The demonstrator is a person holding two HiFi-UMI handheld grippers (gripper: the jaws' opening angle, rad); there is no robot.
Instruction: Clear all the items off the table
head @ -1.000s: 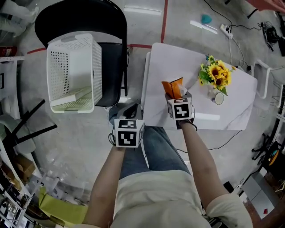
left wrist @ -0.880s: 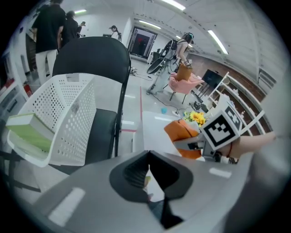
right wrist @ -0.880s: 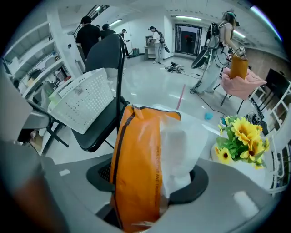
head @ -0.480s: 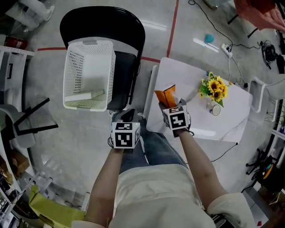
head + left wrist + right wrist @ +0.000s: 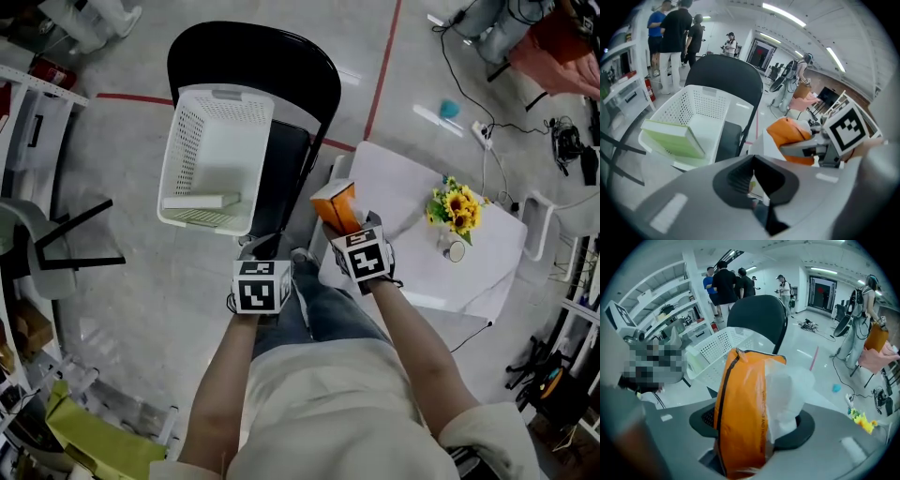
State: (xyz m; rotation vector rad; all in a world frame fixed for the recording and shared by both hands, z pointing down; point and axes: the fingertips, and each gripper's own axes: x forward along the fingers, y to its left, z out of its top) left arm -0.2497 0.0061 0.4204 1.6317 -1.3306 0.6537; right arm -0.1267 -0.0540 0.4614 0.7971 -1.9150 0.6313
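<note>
My right gripper is shut on an orange tissue pack and holds it in the air over the left edge of the white table. In the right gripper view the tissue pack stands upright between the jaws, white tissue bulging from its side. My left gripper is shut and empty, below the white basket on the black chair. A green book lies in the basket. In the left gripper view the basket and book lie ahead, the pack to the right.
A vase of sunflowers and a small round object stand on the table's far right part. Shelving lines the left side. A power strip and cables lie on the floor behind the table. People stand far off.
Both grippers have moved up and left toward the basket. The orange tissue pack has travelled with the right gripper from above the table's middle to its left edge.
</note>
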